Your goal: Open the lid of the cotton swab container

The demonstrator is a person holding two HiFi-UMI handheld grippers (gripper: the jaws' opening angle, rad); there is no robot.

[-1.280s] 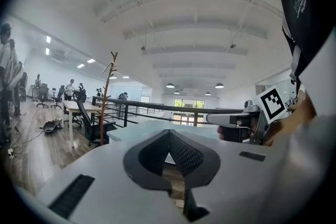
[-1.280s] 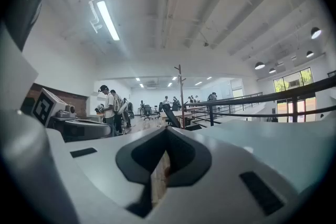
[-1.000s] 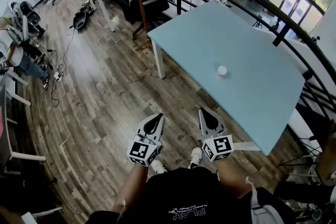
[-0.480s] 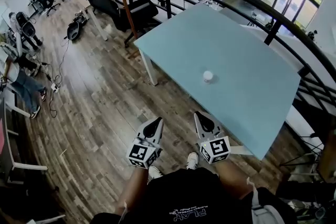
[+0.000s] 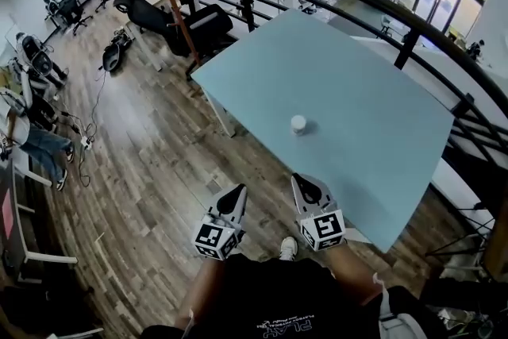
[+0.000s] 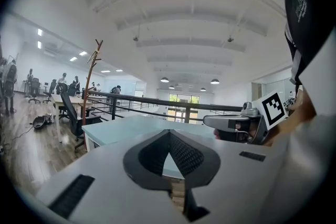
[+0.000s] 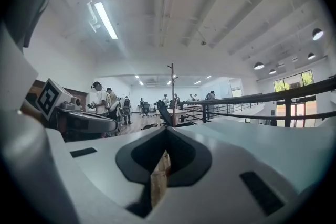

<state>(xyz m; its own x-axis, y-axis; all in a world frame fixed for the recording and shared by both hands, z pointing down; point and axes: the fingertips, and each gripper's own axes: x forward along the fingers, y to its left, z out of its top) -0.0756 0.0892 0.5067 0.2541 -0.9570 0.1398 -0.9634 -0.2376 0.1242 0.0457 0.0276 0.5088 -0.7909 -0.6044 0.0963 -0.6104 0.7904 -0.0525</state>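
Nearest, held low in front of the person, the left gripper (image 5: 239,190) and the right gripper (image 5: 301,179) both have their jaws pressed fully together, with nothing between them. The left is over the wooden floor (image 5: 151,171); the right reaches about the near edge of the pale blue table (image 5: 381,107). Farther in, the cotton swab container (image 5: 298,124) stands upright and alone, apart from both. This looks like the approach. Both jaws should open before arriving. One gripper should steady the body low while the other takes the lid, since so small a container will probably slide or tip.
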